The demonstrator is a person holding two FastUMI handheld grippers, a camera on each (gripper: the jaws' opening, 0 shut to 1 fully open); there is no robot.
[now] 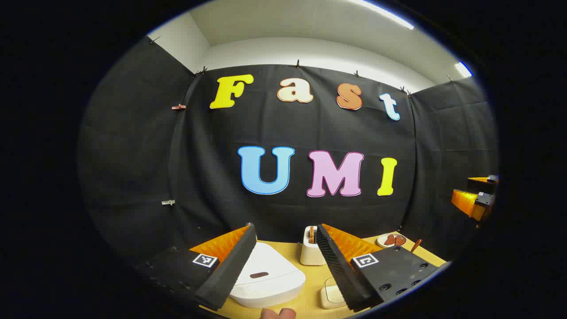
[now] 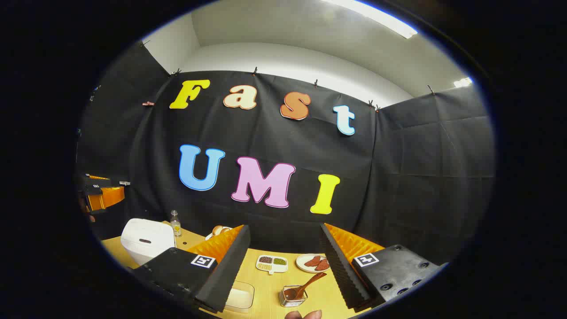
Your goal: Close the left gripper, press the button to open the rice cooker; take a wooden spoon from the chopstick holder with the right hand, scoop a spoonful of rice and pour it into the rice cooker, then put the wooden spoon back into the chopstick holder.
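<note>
— Both grippers hung above the tabletop (image 2: 270, 288) with nothing in them. Left gripper (image 1: 283, 261) had its jaws spread wide, and the rice cooker (image 1: 266, 277) sat right between and below them.

— So it was lined up for the press but not ready for it?

— That was my reading. The task wants that gripper clenched first, so the fingers make one blunt point for the button. With the jaws apart it would likely straddle the dark oval mark on the lid, which I took for the button or latch. The lid was down.

— And the right gripper (image 2: 283, 266)?

— Released too, jaws wide, held back from the things. From its view the cooker stood off to the left, well apart. Below it, near the tabletop's front edge, was a small clear holder (image 2: 292, 296) with the wooden spoon (image 2: 308, 285) leaning in it, handle tilted up and to the right, which I judged a handy angle for a grasp from above.

— Where was the rice?

— I could not say for sure. A clear shallow tray (image 2: 239, 296) lay just beside the left finger, and a small divided dish (image 2: 271, 263) of grains sat farther back, near a plate (image 2: 313, 262) with reddish pieces.
</note>
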